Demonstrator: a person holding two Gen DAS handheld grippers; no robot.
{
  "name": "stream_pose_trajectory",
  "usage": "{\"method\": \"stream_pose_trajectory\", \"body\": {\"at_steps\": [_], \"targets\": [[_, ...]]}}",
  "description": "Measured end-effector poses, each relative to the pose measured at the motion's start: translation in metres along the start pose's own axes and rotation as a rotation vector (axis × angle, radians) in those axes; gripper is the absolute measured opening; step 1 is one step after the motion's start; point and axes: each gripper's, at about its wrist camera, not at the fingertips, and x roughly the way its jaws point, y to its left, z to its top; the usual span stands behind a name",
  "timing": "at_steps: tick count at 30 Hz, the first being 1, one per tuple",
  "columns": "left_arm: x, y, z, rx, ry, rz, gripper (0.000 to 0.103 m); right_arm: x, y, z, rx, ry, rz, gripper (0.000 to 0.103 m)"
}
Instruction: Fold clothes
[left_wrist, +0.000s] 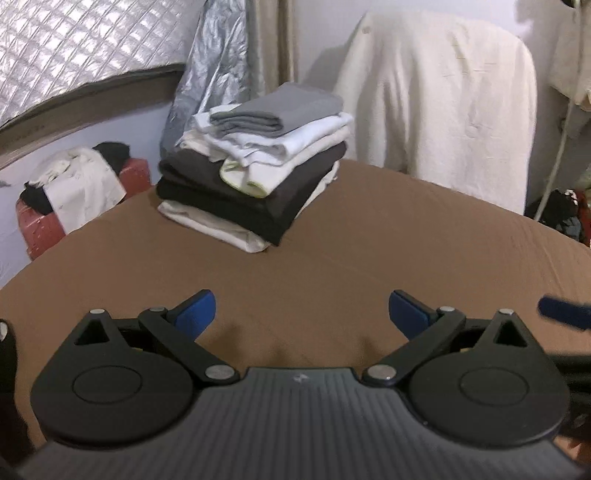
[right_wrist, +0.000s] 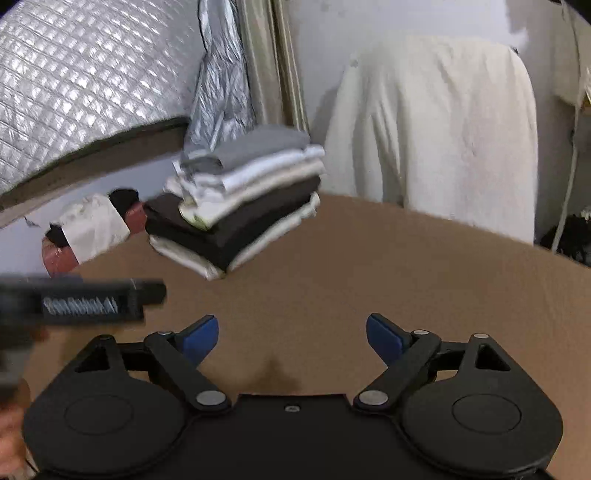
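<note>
A home room — folded clothes (left_wrist: 255, 166), draped chair (left_wrist: 443, 103).

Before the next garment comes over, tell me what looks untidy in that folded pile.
The stack of folded clothes on the brown table is uneven. A cream piece with a yellow-green edge bulges out of the front, and the layers are staggered rather than flush. The grey garment on top sits tidily. Nothing has spilled.

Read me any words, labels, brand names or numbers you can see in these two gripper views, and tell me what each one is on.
Blurred white lettering on the black body of the left gripper, seen in the right wrist view: a line of characters, too smeared to read.
A small pale mark on the ribbed grey housing, left wrist view: too small to read.
Folded clothes stack, brown table, cream cloth on the chair: no text visible.
</note>
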Motion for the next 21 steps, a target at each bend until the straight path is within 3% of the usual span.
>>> {"method": "stream_pose_trajectory", "body": {"at_steps": [4, 10, 21], "targets": [[-0.007, -0.002, -0.013, -0.039, -0.030, 0.014, 0.103, 0.006, -0.007, -0.007, 0.029, 0.035, -0.011, 0.091], [-0.003, 0.005, -0.037, -0.089, -0.051, 0.102, 0.103, 0.007, -0.003, -0.008, 0.014, 0.000, -0.034, 0.091], [0.019, -0.004, -0.053, -0.059, -0.020, 0.107, 0.103, 0.014, -0.001, -0.015, 0.009, 0.027, -0.070, 0.091]]}}
